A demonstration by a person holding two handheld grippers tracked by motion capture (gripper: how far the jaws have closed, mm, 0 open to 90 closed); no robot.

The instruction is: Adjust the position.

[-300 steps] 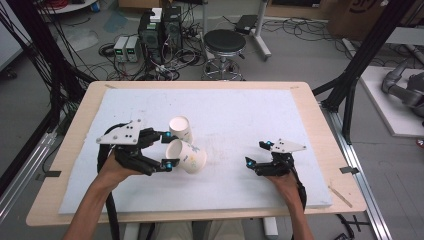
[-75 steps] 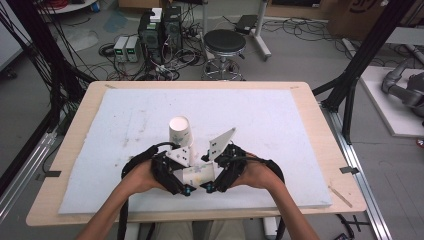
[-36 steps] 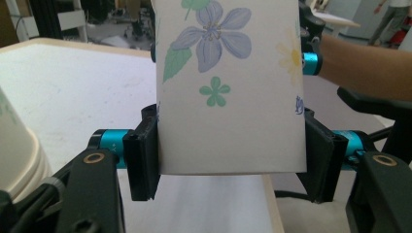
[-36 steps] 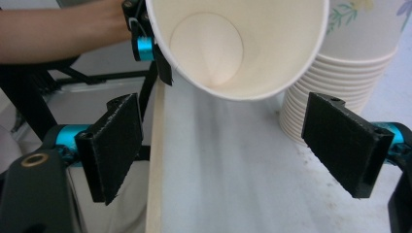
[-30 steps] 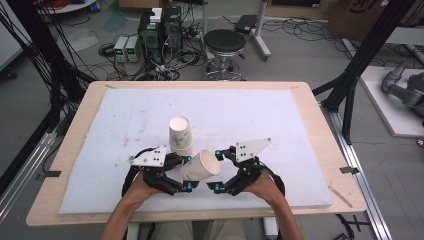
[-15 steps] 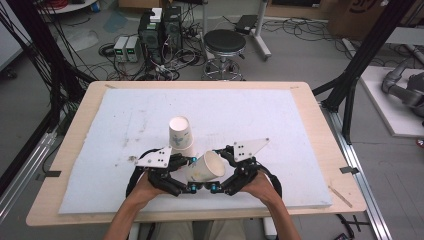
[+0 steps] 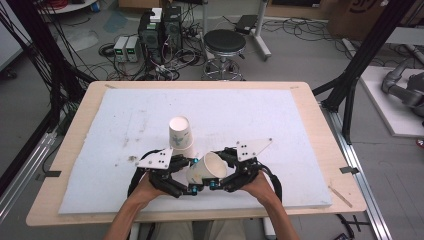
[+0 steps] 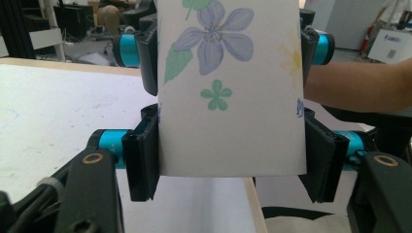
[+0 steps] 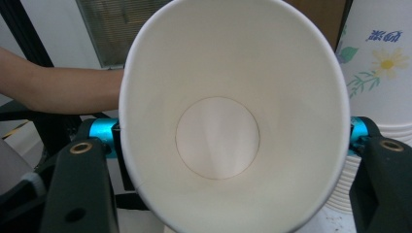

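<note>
A wooden table [image 7: 320, 150] covered by a white foam mat [image 7: 250, 120] stands in a lab; a round black stool [image 7: 225, 42] and boxes of electronics amid cable tangles lie on the floor at twelve o'clock beyond its far edge.

Near the mat's six o'clock edge, a single paper cup [image 7: 206, 168] is held off the surface between the two grippers, tilted on its side with its open mouth turned toward the person's right. Just beside it at eleven o'clock, an upside-down stack of paper cups [image 7: 181, 136] stands on the mat.

The left gripper [image 7: 186, 181] sits at the cup's eight o'clock. In the left gripper view its own black jaws flank the cup's narrow base end, pads against the flowered wall [image 8: 228, 87]; they have just been opening a little with the cup between them, yet the pads look in contact. The other gripper's jaws show farther up the same cup at twelve o'clock, with a forearm [image 8: 354, 87] at three o'clock.

The right gripper [image 7: 220, 181] sits at the cup's four o'clock. Its jaws have just been closing, and now pinch the cup near the rim: in the right gripper view the rim [image 9: 233, 116] is squeezed into an oval between them, the white interior facing the camera. The stack's flower-printed wall [image 9: 379, 73] rises at two o'clock.
</note>
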